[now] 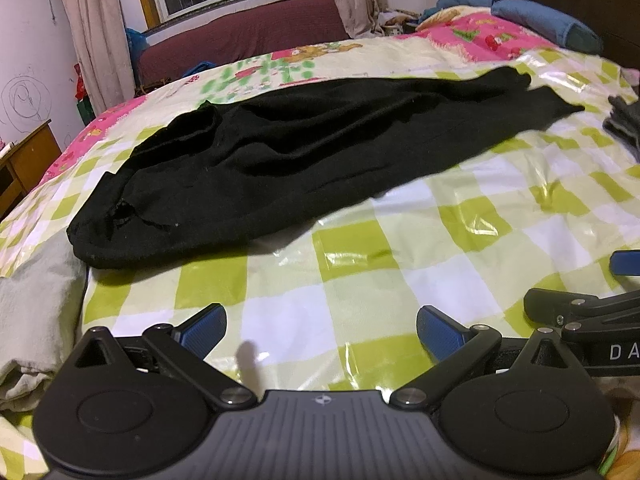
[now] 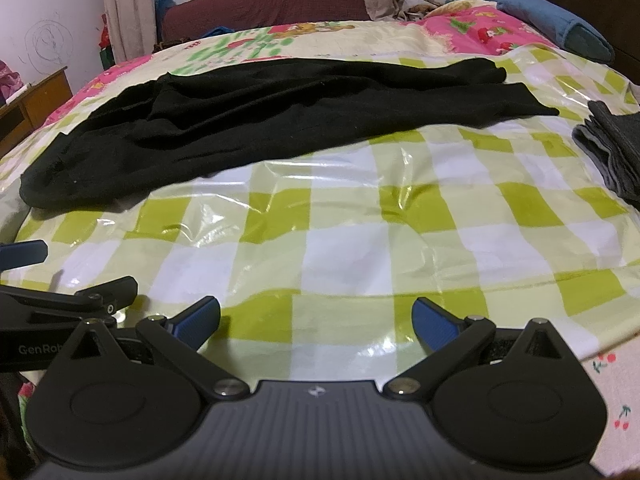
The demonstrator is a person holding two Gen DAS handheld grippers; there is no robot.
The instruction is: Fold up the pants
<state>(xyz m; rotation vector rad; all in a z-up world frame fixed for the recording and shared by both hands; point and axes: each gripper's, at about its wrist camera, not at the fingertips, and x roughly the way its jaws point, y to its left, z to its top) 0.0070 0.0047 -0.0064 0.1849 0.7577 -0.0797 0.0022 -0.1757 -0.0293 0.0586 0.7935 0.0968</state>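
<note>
Two views showed it. From the left wrist, the black pants (image 1: 304,152) lay limp across the checked cover (image 1: 400,248); soft knit, I'd judge, best pinched at the waistband. The left gripper (image 1: 321,330) gaped empty, short of them. From the right wrist, the right gripper (image 2: 316,320) likewise gaped, touching nothing, pants beyond.

- Black pants (image 2: 280,108) lie spread lengthwise across the green-checked plastic sheet (image 2: 360,240), legs toward the right.
- Right gripper (image 2: 316,320) hovers above the sheet, fingers wide apart (nothing between them).
- Folded grey garment (image 2: 612,152) sits at right.
</note>
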